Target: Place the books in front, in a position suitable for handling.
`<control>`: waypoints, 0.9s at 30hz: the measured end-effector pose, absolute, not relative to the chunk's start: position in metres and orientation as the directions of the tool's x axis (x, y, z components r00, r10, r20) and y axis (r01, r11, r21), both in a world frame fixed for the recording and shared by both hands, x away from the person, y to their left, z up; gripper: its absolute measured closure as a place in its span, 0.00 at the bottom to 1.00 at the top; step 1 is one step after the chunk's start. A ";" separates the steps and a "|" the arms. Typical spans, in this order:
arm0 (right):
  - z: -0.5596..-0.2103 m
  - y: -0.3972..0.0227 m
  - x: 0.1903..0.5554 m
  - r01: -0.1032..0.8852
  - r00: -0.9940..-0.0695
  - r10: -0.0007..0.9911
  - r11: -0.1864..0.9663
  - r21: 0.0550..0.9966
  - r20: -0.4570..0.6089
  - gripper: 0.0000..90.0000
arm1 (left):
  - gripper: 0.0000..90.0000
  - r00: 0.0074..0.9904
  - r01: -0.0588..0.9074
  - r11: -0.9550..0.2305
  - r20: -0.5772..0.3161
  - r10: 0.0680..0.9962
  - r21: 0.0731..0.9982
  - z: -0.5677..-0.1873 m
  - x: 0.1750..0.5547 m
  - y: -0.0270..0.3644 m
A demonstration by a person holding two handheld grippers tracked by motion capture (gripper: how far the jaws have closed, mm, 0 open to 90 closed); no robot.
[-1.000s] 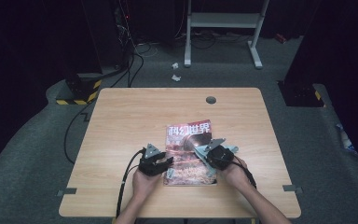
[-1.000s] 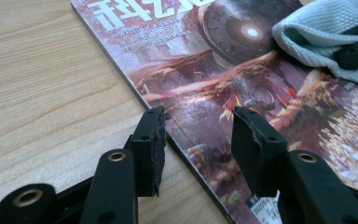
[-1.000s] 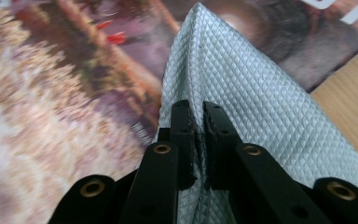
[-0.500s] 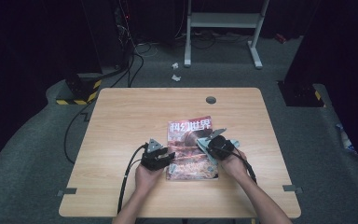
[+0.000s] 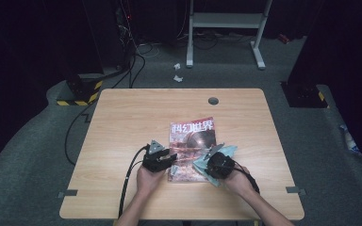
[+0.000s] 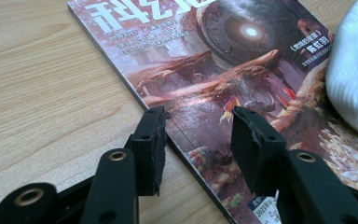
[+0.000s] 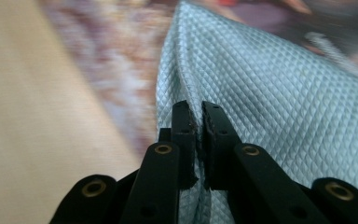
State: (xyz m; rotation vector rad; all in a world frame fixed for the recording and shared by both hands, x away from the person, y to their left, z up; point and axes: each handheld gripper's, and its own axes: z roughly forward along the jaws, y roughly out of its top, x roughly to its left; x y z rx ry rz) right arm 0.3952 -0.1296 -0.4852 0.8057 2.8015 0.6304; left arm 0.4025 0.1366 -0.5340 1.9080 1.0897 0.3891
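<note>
Both forearms enter from the bottom edge of the high view. The left gripper [image 6: 198, 140] rests low with its jaws parted astride the near left edge of the glossy magazine [image 5: 191, 148], lying centre-low on the pale wooden table [image 5: 122, 122]. The right gripper [image 7: 198, 135] pinches a fold of light blue, diamond-textured cloth [image 7: 279, 102], which now sits further right over the magazine than before.

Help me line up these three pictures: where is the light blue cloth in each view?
High view: the light blue cloth lies at the magazine's lower right, by the right gripper.
Left gripper view: pale fold at the right edge.
Right gripper view: centre and right, pinched in the jaws.
Shared landmark: the magazine.
</note>
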 end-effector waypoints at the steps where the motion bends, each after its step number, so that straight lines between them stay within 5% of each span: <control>1: -0.485 -0.134 0.400 0.496 -0.824 0.565 0.750 0.438 -0.032 0.93 | 0.61 0.566 0.536 -0.229 -0.144 0.812 0.813 -0.534 0.403 0.137; 5: -0.485 -0.145 0.412 0.578 -0.772 0.635 0.686 0.442 0.025 0.93 | 0.60 0.567 0.535 -0.231 -0.143 0.812 0.812 -0.534 0.403 0.137; 16: -0.487 -0.087 0.382 0.422 -0.891 0.451 0.787 0.450 0.048 0.93 | 0.60 0.566 0.535 -0.230 -0.142 0.812 0.813 -0.534 0.402 0.137; 27: -0.486 -0.162 0.394 0.599 -0.762 0.644 0.658 0.457 0.071 0.93 | 0.60 0.567 0.531 -0.234 -0.137 0.812 0.814 -0.534 0.403 0.136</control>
